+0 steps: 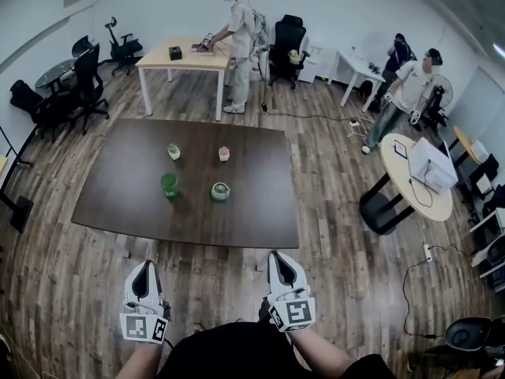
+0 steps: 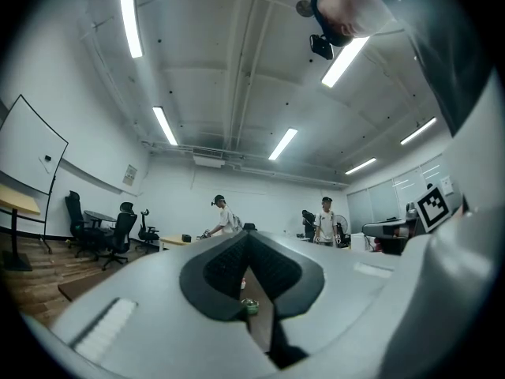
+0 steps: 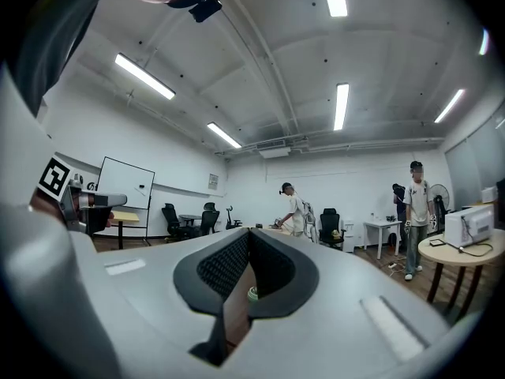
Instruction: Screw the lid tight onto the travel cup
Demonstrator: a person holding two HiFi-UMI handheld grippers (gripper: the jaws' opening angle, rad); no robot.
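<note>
A green travel cup stands upright on the dark brown table. Just right of it lies a round green and white lid, apart from the cup. Both grippers hang well short of the table's near edge, pointing toward it. My left gripper is shut and holds nothing, and so is my right gripper. In the left gripper view the left gripper has its jaws together, with a small green thing showing through the slit below. The right gripper looks the same, with a green thing.
Two small potted items stand farther back on the dark table. Behind is a light wooden table with a person at it. Office chairs stand at the left. A round table and more people are at the right.
</note>
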